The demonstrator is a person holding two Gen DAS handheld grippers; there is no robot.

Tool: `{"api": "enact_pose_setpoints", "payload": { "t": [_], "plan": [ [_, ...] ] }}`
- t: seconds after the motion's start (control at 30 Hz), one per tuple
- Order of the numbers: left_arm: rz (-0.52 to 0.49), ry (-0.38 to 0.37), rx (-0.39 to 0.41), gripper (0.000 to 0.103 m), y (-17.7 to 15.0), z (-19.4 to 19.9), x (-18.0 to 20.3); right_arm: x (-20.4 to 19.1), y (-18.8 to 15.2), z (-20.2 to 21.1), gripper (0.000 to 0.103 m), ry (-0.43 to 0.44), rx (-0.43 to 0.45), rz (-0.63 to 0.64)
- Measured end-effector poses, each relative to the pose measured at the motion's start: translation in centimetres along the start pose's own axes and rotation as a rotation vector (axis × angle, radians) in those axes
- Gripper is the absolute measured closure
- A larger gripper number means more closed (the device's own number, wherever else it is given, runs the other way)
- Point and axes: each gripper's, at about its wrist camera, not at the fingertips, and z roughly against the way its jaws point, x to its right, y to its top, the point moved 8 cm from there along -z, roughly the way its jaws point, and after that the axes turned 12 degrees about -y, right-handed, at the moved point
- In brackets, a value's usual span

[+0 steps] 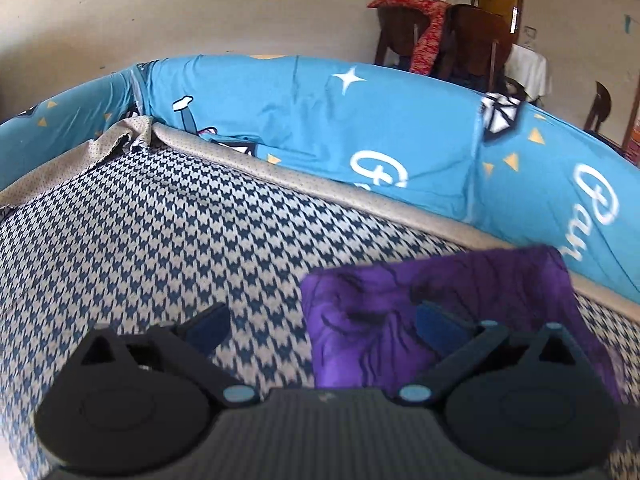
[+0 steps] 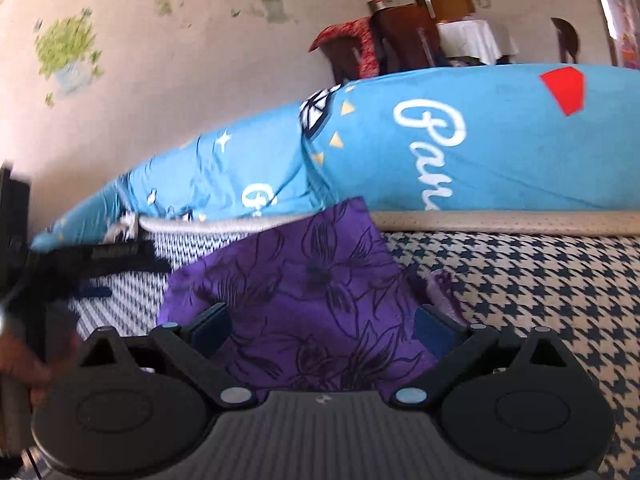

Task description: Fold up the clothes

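Note:
A purple cloth with a black flower print lies folded flat on the houndstooth seat, its far corner reaching the beige piping. My right gripper hovers open just over the cloth's near part, with the cloth showing between its fingers. In the left wrist view the same purple cloth sits at the lower right. My left gripper is open at the cloth's left edge: its right finger is above the fabric and its left finger is above the bare seat. Neither gripper holds anything.
Blue printed cushions stand along the back of the seat behind a beige piped edge. Wooden chairs draped with a red cloth stand beyond them near a doorway. At the left edge of the right wrist view are a hand and the left gripper's black fingers.

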Motion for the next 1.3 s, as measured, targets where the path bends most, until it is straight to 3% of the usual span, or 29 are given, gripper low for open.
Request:
{"api": "enact_pose_setpoints", "payload": {
  "t": [0.23,0.4,0.6,0.83,1.03,1.3],
  "plan": [
    [-0.002,-0.047,-0.061,0.000,-4.3,2.5,1.2,1.7,-1.4,1.9,0.005,-0.073,-0.132,-0.023],
    [-0.016,-0.053,-0.094,0.000,-6.7,3.8,1.7,2.2,-2.0,3.6,0.005,-0.096,-0.115,-0.007],
    [-0.033,-0.040,-0.162,0.000,-9.3,3.0,1.9,3.0,-3.0,2.6,0.005,-0.130,-0.159,-0.003],
    [-0.084,-0.014,-0.176,0.000,-10.2,2.0,2.3,3.4,-4.6,0.4,0.005,-0.154,-0.228,-0.019],
    [-0.059,-0.014,-0.197,0.000,-10.8,1.1,2.0,3.5,-6.4,-1.4,0.004,-0.194,-0.292,0.011],
    [-0.030,-0.002,-0.192,0.000,-11.5,1.0,2.2,1.9,-7.6,-2.5,0.000,-0.266,-0.251,0.219]
  ]
}}
